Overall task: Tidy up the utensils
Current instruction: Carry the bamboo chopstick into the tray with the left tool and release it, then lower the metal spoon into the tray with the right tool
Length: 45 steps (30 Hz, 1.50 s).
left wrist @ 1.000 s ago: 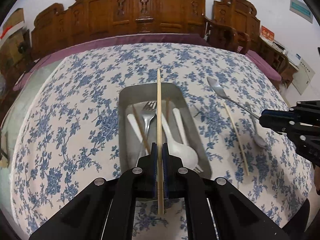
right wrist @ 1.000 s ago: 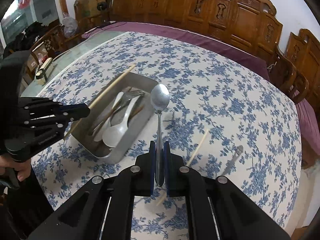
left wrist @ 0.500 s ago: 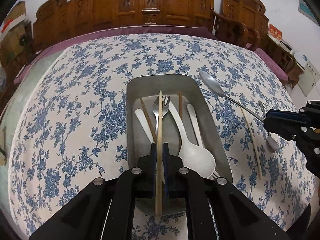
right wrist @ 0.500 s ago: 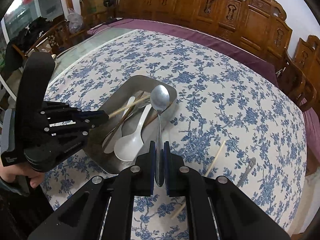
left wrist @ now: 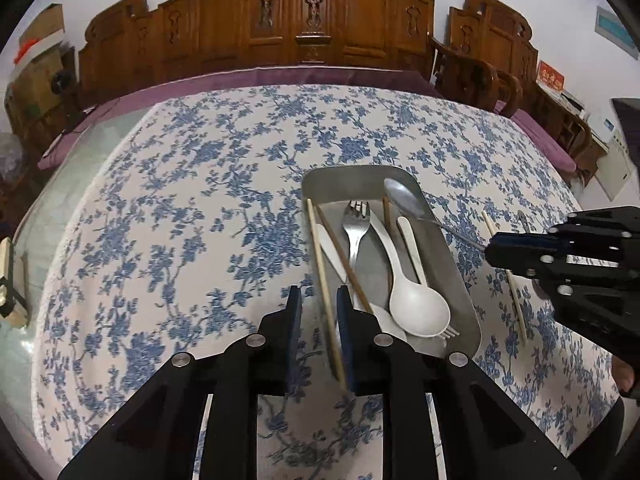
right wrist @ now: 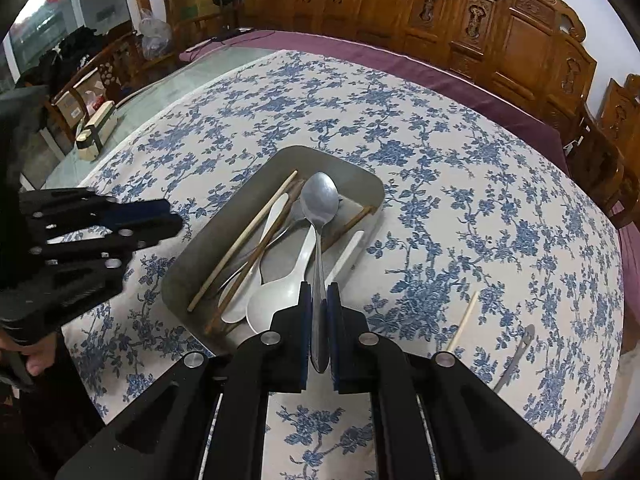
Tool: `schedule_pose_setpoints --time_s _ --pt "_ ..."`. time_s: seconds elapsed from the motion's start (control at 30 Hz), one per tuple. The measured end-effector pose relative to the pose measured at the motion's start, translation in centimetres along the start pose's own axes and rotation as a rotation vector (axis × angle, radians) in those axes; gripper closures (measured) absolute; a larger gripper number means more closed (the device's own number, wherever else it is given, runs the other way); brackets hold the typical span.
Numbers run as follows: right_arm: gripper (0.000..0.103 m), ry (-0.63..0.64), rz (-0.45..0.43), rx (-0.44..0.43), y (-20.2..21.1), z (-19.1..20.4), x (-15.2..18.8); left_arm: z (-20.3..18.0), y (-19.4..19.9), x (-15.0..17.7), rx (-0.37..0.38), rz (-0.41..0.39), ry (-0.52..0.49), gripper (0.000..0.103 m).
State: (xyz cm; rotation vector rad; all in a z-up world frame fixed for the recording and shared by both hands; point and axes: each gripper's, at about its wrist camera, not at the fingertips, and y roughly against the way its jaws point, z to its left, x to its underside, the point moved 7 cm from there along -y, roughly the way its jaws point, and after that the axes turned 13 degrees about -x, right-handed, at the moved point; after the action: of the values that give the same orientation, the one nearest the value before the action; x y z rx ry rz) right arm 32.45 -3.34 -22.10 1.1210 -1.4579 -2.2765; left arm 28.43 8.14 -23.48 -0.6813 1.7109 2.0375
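Note:
A metal tray (left wrist: pixel 460 280) (right wrist: pixel 208 236) holds a fork (left wrist: pixel 354 226), white plastic spoons (left wrist: pixel 416 304) and several chopsticks. My left gripper (left wrist: pixel 318 304) is open at the tray's left near edge; a light wooden chopstick (left wrist: pixel 324 280) (right wrist: pixel 244 240) lies between its fingers, along the tray's left side. My right gripper (right wrist: pixel 319 304) is shut on a metal spoon (right wrist: pixel 319 204) (left wrist: pixel 404 200), holding its bowl over the tray's far right part.
On the blue floral cloth right of the tray lie a light chopstick (right wrist: pixel 462 326) (left wrist: pixel 516 304) and a metal utensil (right wrist: pixel 516 356). Carved wooden chairs (left wrist: pixel 312 20) ring the table's far side. A small box (right wrist: pixel 96 132) sits on the glass at left.
My left gripper opened and let the chopstick down into the tray, then shifted left. My right gripper carried the spoon over the tray.

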Motion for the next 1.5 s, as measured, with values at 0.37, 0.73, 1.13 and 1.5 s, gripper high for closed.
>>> schedule_pose_setpoints --time_s 0.37,0.73,1.13,1.5 --pt "0.094 -0.009 0.053 0.026 -3.5 1.1 -1.2 2.4 2.7 0.1 0.004 -0.053 0.005 0.073" --pt "0.094 -0.043 0.082 0.091 -6.3 0.4 -2.0 4.4 3.9 0.8 0.005 -0.075 0.021 0.068" --pt "0.094 -0.101 0.066 0.068 -6.7 0.6 -2.3 5.1 4.2 1.1 -0.002 -0.084 0.021 0.062" --pt "0.093 -0.149 0.006 -0.077 -5.9 2.8 -3.1 4.7 4.2 1.1 -0.007 -0.082 0.010 0.061"
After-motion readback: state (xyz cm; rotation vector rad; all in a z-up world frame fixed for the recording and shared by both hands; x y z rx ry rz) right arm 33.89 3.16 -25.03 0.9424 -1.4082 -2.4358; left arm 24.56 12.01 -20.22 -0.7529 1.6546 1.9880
